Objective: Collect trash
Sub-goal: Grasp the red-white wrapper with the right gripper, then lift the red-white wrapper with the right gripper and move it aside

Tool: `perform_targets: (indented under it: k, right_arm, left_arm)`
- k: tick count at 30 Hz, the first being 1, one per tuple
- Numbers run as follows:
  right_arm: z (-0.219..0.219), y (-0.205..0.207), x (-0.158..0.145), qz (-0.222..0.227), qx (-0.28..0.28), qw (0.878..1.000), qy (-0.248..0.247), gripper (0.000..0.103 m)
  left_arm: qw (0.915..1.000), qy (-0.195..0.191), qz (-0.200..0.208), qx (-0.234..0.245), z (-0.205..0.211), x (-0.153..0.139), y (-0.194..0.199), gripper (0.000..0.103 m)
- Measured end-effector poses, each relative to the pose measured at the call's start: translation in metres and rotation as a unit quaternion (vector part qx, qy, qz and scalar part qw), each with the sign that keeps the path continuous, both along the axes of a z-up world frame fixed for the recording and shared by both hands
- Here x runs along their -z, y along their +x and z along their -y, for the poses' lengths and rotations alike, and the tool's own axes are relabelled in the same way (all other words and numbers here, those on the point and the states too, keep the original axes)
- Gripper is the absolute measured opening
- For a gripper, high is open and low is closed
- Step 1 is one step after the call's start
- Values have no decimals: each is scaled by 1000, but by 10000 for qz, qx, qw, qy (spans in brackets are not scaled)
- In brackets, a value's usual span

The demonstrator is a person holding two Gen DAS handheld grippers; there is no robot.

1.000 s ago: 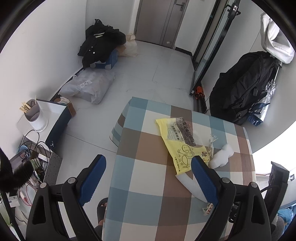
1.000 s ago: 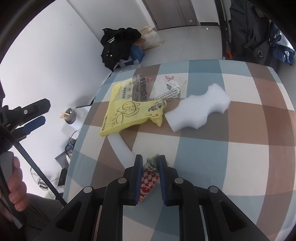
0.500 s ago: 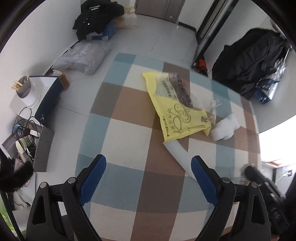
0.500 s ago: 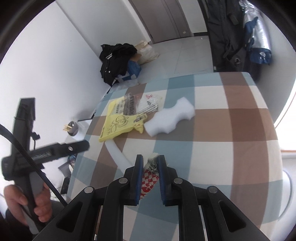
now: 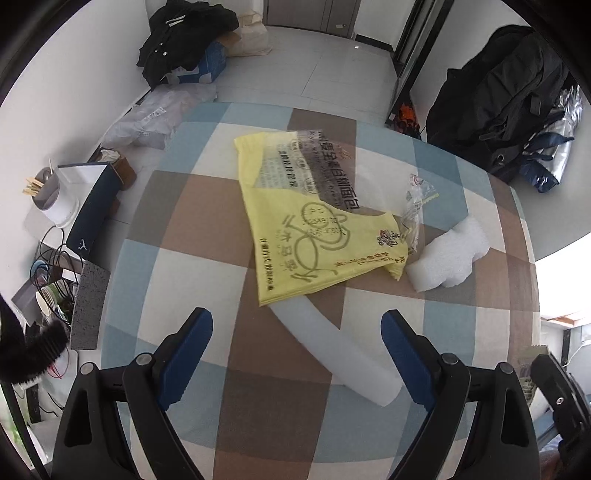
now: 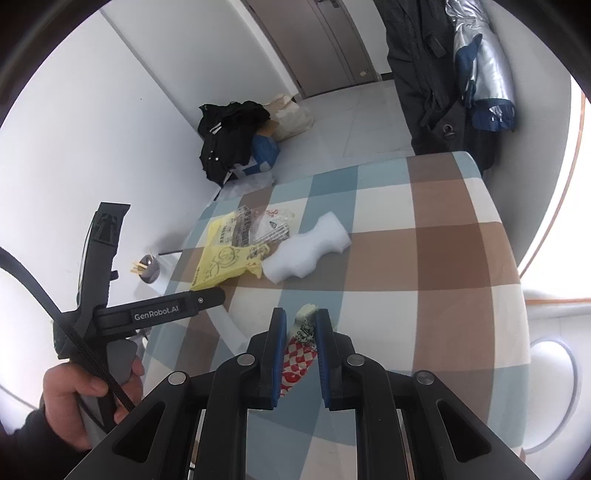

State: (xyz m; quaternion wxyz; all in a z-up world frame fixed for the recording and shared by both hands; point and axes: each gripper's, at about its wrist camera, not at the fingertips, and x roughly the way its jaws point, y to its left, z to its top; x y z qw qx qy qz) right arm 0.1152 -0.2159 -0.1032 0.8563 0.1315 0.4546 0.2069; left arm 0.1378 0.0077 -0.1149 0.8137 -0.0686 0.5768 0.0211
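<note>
On the checked tablecloth (image 5: 184, 221) lie a yellow plastic bag (image 5: 306, 221), a clear wrapper (image 5: 417, 199), a wavy white foam block (image 5: 447, 258) and a pale translucent tube (image 5: 332, 350). My left gripper (image 5: 297, 321) hangs above the tube's near end, pointing steeply down. Its jaws are closing, still wide, and the pads touch nothing. My right gripper (image 6: 300, 314) is shut on a red-and-white checked wrapper (image 6: 299, 354), held above the table's near part. From the right wrist, the bag (image 6: 221, 258) and foam (image 6: 310, 251) lie farther off.
A hand (image 6: 74, 402) holds the left tool at the table's left edge. On the floor are a black clothing pile (image 5: 184, 33), a grey sack (image 5: 155, 114), a dark box (image 5: 92, 206) and a cup of sticks (image 5: 55, 192). A black backpack (image 5: 498, 92) leans at the right.
My left gripper has moved in over the table and sunk toward the tube and yellow bag. My right gripper has drawn back and risen a little, the checked wrapper still in it.
</note>
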Motion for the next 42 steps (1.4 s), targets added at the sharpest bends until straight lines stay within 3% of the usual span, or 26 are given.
perform_targets:
  k: [1,3,5,9,13,18,25,31,35,42]
  right_arm:
    - [2,0,-1,0,13,10000,13,15]
    - [5,-1,-1,-15,19,10000,46,15]
    - [7,-1,-2,-12,24,10000,55,15]
    - [10,-3,-5,17,28,10000,78,15]
    - [12,-6,-7,29,72,9999,89,15]
    - [15,-11,-6,-30,141,9998,99,15]
    - [10,-21,-8,20,154,9999,29,15]
    - [3,-30,-9,115,114,9999,-29,15]
    - [-4,-33,-5,101,81,9998,-144,15]
    - [-8,-39,-10,218,82,9996,-126,12]
  left_arm:
    - [9999,117,-31,46,3,1,1,83]
    - [9995,239,-102,177,9,5,0,63]
    - [9988,368,-160,279,12,9,-1,59]
    - [9980,429,-34,461,16,6,-4,36]
    - [9969,530,41,580,15,3,-10,31]
    - [9981,168,189,565,4,-4,-12,9]
    - [9974,-460,298,464,-6,-12,-19,2]
    - [9951,-443,455,762,-9,-20,-33,2]
    - [9926,-745,565,768,-18,-26,-41,2]
    - [9885,-844,760,1002,-20,-37,-51,2]
